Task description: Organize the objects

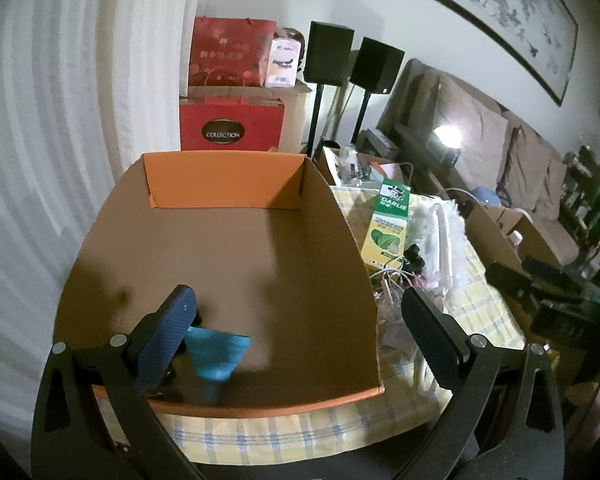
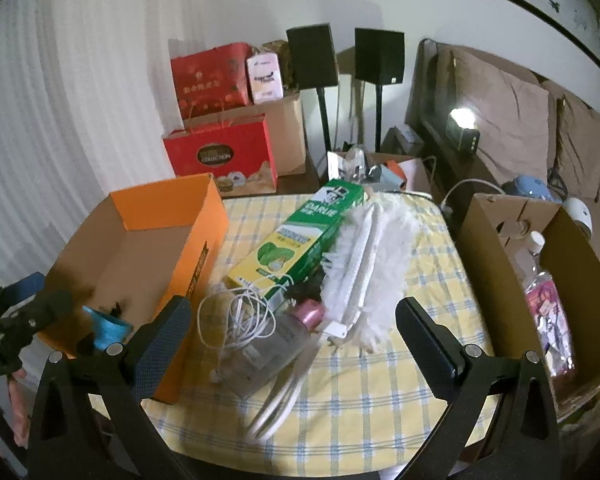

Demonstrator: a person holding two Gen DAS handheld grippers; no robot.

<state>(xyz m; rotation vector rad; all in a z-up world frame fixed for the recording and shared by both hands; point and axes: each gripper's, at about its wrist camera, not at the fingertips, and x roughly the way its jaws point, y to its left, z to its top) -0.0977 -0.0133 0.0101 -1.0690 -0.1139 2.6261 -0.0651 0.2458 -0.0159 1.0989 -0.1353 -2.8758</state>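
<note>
Left gripper [image 1: 300, 312] hovering over near end of orange box [image 1: 228, 180], jaws spread wide, gripping nothing; blue object [image 1: 218, 354], blurred, lying on box floor just beside left finger, next to a small dark item not identifiable

Right gripper [image 2: 292, 320] hanging above the pile on the table, jaws likewise wide apart and holding nothing

Waiting in the pile: toothpaste carton [image 2: 296, 236] lying flat, stiff and light, probably best pinched across its narrow sides; white duster [image 2: 364, 264] touching the carton, soft and feathery, likely needing a hold on its plastic handle, not the fluff; white cable [image 2: 236, 316], limp and tangled, apt to trail or snag; clear bottle [image 2: 276, 344] with pink cap under the cable, smooth, possibly slippery, safest taken around the body

Resting on yellow checked tablecloth [image 2: 372, 392], cloth liable to bunch if things get dragged

Standing at the right edge: brown cardboard box [image 2: 484, 240] with bottles inside

Sitting beyond the table: red gift bags [image 2: 220, 156], two black speakers [image 2: 312, 56] on stands, brown sofa [image 2: 512, 120], framed picture [image 1: 508, 12] on white wall
</note>
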